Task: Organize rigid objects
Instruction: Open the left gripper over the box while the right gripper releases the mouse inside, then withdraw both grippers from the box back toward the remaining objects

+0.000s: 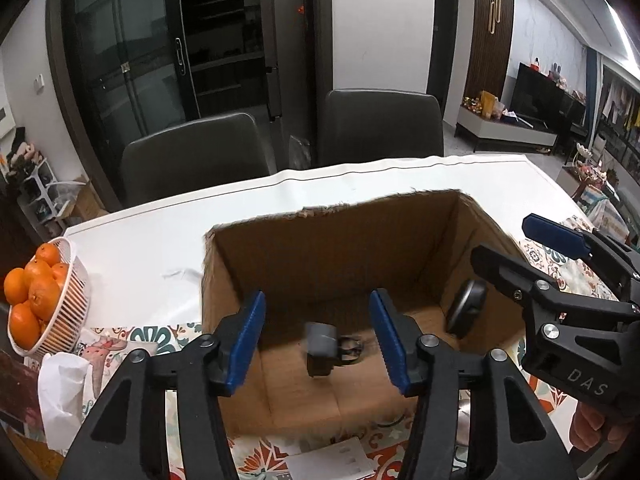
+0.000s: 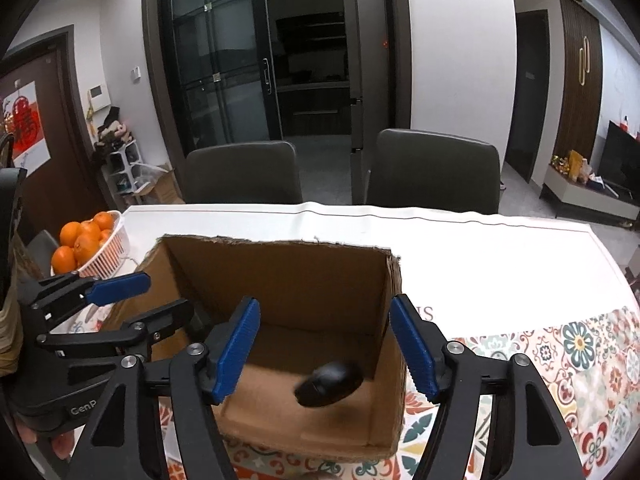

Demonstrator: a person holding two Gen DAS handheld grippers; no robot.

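Drop step: my left gripper (image 1: 318,340) and right gripper (image 2: 324,350), jaws apart, empty, over cardboard box (image 1: 328,240) mid-frame. Grey gadget (image 1: 320,346) and black mouse (image 2: 330,384) blurred, seemingly falling inside. Next: pull back, fetch more.

2 grey chairs (image 2: 244,172) behind white table (image 2: 480,256), dark glass doors (image 2: 216,72).

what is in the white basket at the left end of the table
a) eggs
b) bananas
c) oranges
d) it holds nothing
c) the white basket is piled with oranges, seen from the left wrist view and again from the right wrist view, standing left of the cardboard box.
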